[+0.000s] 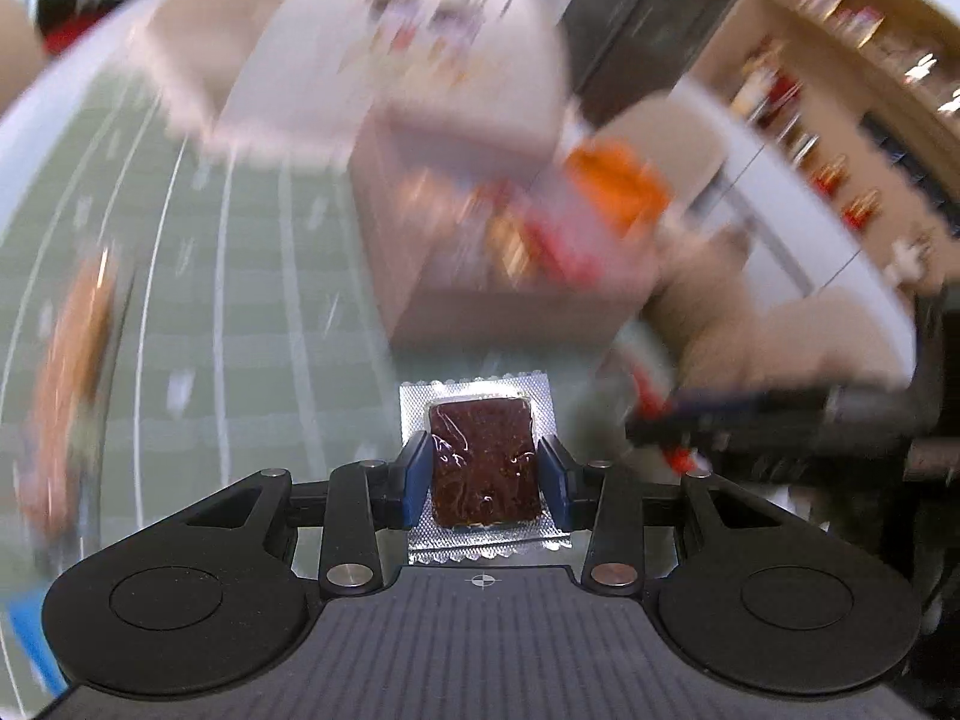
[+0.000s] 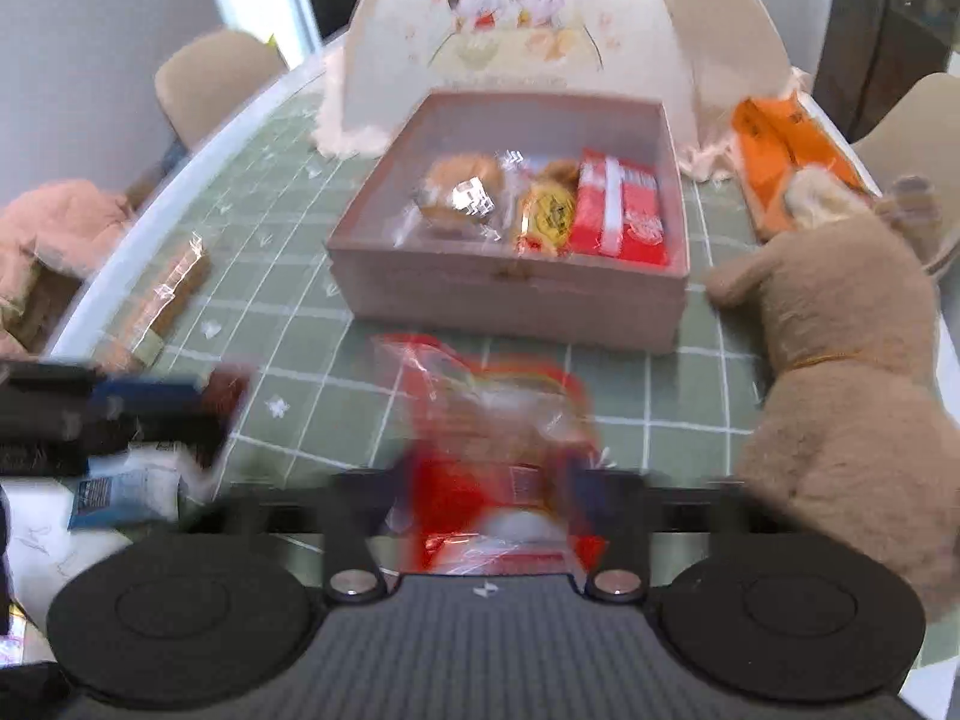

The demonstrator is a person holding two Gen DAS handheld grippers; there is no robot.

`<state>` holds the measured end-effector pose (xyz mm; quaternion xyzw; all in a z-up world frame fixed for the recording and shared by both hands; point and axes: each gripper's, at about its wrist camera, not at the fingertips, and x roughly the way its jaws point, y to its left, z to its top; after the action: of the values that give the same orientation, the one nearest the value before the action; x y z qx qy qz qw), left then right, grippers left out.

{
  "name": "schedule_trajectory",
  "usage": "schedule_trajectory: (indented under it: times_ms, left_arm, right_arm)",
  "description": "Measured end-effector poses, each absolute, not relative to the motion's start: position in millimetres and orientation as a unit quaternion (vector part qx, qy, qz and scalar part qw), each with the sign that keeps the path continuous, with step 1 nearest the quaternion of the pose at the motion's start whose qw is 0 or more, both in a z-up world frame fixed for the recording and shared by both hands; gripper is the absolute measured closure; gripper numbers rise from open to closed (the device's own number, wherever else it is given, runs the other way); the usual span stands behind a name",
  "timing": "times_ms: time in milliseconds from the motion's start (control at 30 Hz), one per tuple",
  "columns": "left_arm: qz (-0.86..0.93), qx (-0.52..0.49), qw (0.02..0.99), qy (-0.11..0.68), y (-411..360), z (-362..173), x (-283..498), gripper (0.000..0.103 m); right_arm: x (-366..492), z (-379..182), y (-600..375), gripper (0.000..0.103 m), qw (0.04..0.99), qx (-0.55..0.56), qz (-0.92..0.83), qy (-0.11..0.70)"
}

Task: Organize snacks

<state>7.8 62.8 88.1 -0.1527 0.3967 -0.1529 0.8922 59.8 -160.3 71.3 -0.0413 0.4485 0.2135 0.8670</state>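
Your left gripper (image 1: 485, 468) had its blue pads pinched on a dark brown snack square sealed in a clear, silver-edged packet (image 1: 483, 459), carried above the green grid-patterned cloth (image 1: 252, 312) on the bench, just short of the pale pink rectangular box (image 2: 510, 291). The left view was heavily smeared, so little beyond the packet read cleanly there.

Your right gripper (image 2: 501, 480) was closed on a red and clear crinkly snack bag (image 2: 498, 432), blurred, held over the cloth in front of the box's near wall.

Inside the open box: a round golden pastry in clear wrap (image 2: 462, 195) toward the left, a yellow-wrapped snack (image 2: 547, 219) in the middle, and a red and white striped packet (image 2: 621, 210) against the right side. All three lay side by side, touching, in the near half of the box; the far half showed bare floor.

Behind the box stood a white domed food cover with two cartoon children printed on it (image 2: 516, 30). To the box's right lay an orange packet (image 2: 780, 144), and nearer you a tan plush toy (image 2: 840, 348) lay on the cloth, its paw just beside the box corner. To the left, a long brown bar in clear wrap (image 2: 165, 294) lay well apart from the box, and a blue and white sachet (image 2: 123, 492) sat near the bench edge.
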Motion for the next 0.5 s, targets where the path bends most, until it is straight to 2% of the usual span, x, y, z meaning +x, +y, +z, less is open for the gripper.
schedule_trajectory:
  times_ms: [67,200,333,433,500]
  left_arm:
    - [-0.161,-0.164,0.911,0.343,60.3,116.4,21.0,0.06]
    - [-0.165,-0.233,0.93,0.231,59.4,152.2,69.9,0.059]
    - [-0.142,-0.266,0.899,0.317,53.1,119.4,154.4,0.06]
    - [-0.143,-0.262,0.898,0.324,50.5,113.2,153.5,0.06]
    - [-0.147,-0.236,0.897,0.343,44.2,111.8,143.6,0.06]
  right_arm:
    - [61.4,87.5,-166.4,0.094,0.87,-0.032,0.212,0.443]
    - [66.5,107.2,-173.7,0.094,0.882,-0.027,0.215,0.417]
    - [76.6,105.6,-177.9,0.099,0.881,-0.008,0.214,0.421]
    - [74.3,102.1,-181.5,0.098,0.882,-0.023,0.208,0.423]
    - [70.6,91.4,-184.8,0.092,0.875,-0.035,0.211,0.435]
